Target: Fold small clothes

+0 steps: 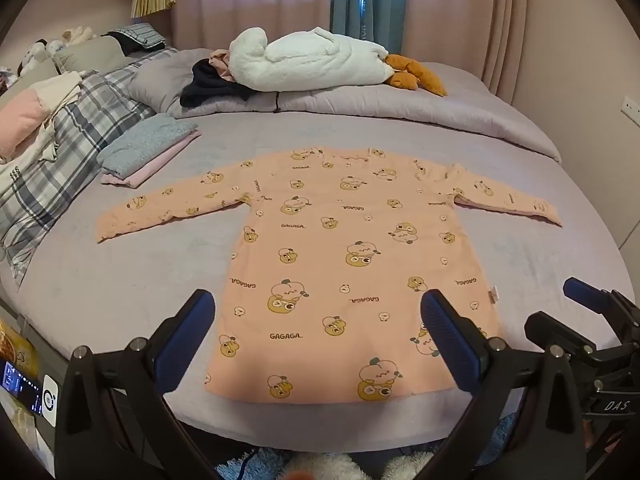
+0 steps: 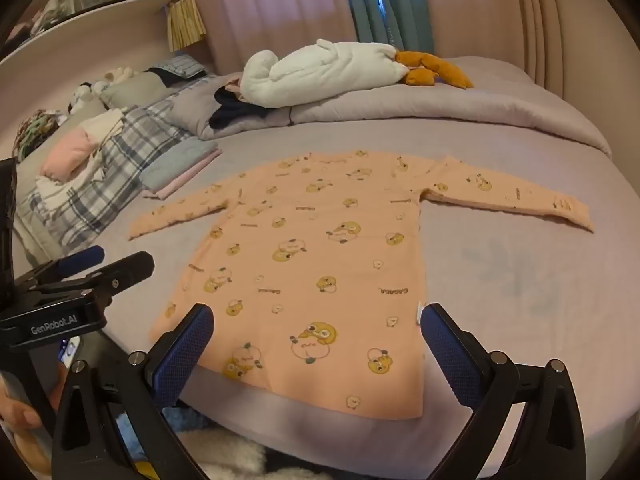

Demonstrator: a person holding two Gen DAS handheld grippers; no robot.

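White plush goose (image 1: 316,60), plaid pillow (image 1: 76,128) — perhaps bedding

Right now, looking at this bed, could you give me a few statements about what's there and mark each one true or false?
1. The peach shirt lies flat with both sleeves spread out. True.
2. The left gripper is clamped on the shirt's hem. False: its jaws stand open, holding nothing.
3. A white plush toy rests on the folded grey duvet. True.
4. The right gripper holds a sleeve. False: it is open above the hem.
5. Folded clothes sit left of the shirt. True.
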